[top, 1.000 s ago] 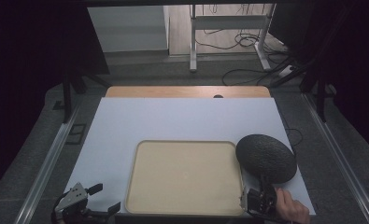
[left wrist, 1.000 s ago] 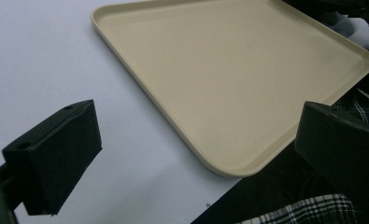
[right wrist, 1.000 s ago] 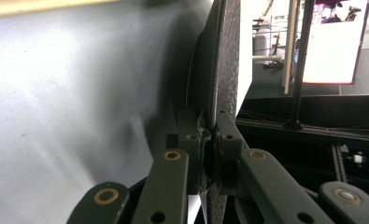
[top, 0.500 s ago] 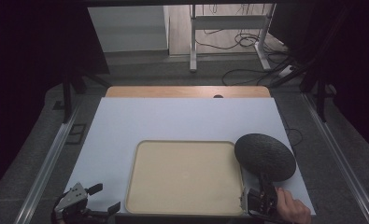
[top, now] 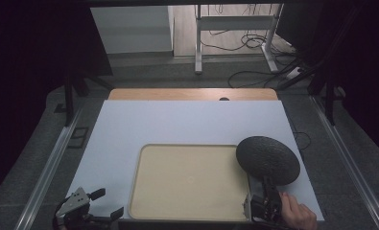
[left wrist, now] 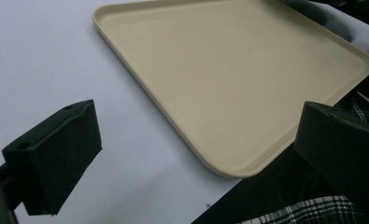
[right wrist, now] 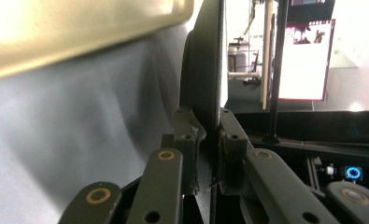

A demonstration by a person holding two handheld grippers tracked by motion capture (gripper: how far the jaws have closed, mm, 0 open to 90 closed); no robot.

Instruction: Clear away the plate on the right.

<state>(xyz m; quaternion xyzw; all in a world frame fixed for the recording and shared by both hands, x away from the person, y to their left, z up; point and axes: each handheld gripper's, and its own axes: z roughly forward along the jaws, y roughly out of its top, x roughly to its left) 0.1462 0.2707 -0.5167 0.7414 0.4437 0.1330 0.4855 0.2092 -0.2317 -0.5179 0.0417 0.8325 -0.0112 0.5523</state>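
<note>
A beige rectangular tray lies on the white table near its front edge. A dark round plate hangs over the tray's right edge, lifted off the table. My right gripper is shut on the plate's near rim, a hand behind it. In the right gripper view the plate stands edge-on, pinched between the two jaws, with the tray's rim at upper left. My left gripper rests open at the table's front left corner. In the left gripper view its jaws stand wide apart before the tray.
A wooden strip runs along the table's far edge. Beyond it are a metal stand and cables on the floor. Metal rails flank the table on both sides. A plaid sleeve shows at the bottom of the left gripper view.
The plate has shifted slightly left and up over the tray's right edge, carried by my right gripper. The left gripper has stayed put.
</note>
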